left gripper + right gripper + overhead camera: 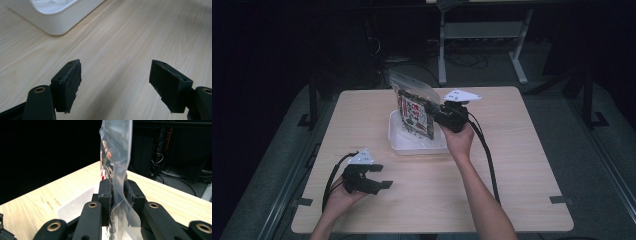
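Observation:
A clear plastic bag [414, 107] with a red-and-white printed packet inside stands upright over a white tray [398, 140] in the middle of the table. My right gripper [438, 114] is shut on the bag's right edge and holds it above the tray. In the right gripper view the bag [116, 150] rises edge-on between the two jaws, whose pads press it from both sides. My left gripper [384, 176] rests low near the table's front left, jaws wide apart with nothing between them. Its fingertips [72, 82] hover over bare wood, with the tray's corner [56, 23] ahead.
The light wooden table [512, 165] has open room to the right and front of the tray. A cable [487, 155] trails from the right gripper along the forearm. Beyond the far edge stand a white desk frame [482, 35] and dark equipment.

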`<action>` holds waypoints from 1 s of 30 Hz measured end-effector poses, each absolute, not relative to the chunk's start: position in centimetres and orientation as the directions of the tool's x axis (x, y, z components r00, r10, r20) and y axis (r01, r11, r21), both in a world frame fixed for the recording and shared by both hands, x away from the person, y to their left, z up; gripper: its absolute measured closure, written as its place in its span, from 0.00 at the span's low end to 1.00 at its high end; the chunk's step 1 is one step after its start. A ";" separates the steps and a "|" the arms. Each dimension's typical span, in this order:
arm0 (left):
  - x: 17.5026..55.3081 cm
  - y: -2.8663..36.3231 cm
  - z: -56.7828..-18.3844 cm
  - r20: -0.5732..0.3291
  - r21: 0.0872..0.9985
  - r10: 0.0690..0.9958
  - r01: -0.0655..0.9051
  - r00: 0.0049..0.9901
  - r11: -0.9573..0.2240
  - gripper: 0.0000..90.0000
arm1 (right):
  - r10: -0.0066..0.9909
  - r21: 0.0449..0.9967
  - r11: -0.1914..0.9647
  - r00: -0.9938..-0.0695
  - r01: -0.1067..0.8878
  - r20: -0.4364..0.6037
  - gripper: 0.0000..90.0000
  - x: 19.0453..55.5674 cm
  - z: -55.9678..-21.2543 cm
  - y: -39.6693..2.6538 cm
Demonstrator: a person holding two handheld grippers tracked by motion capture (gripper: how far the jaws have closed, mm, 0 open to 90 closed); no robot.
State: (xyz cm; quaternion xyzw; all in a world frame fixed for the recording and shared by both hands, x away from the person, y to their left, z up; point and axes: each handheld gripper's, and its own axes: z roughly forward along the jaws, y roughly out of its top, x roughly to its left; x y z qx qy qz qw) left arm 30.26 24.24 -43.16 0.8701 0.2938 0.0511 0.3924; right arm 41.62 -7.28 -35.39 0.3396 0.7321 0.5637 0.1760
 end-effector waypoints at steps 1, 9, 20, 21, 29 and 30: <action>30.3 24.2 -43.2 -0.142 0.712 0.551 0.472 0.823 -0.521 0.28 | 0.696 0.944 0.131 -0.706 0.304 0.131 0.83 41.7 -35.4 -7.4; 30.3 24.2 -43.2 -0.137 0.709 0.550 0.469 0.824 -0.527 0.27 | 0.680 0.926 0.119 -0.709 0.359 0.188 0.69 42.1 -35.3 -8.2; 30.3 24.1 -43.3 -0.130 0.703 0.551 0.468 0.825 -0.536 0.27 | 0.648 0.909 0.117 -0.725 0.400 0.236 0.59 41.7 -35.2 -9.3; 30.3 24.1 -43.3 -0.129 0.702 0.550 0.468 0.825 -0.537 0.27 | 0.645 0.908 0.120 -0.727 0.401 0.236 0.59 41.7 -35.2 -9.4; 30.4 24.1 -43.3 -0.129 0.701 0.550 0.468 0.825 -0.537 0.27 | 0.632 0.904 0.122 -0.735 0.409 0.247 0.56 41.1 -35.2 -10.1; 30.4 24.1 -43.3 -0.128 0.701 0.550 0.468 0.825 -0.538 0.27 | 0.631 0.904 0.125 -0.736 0.409 0.246 0.56 41.1 -35.2 -10.2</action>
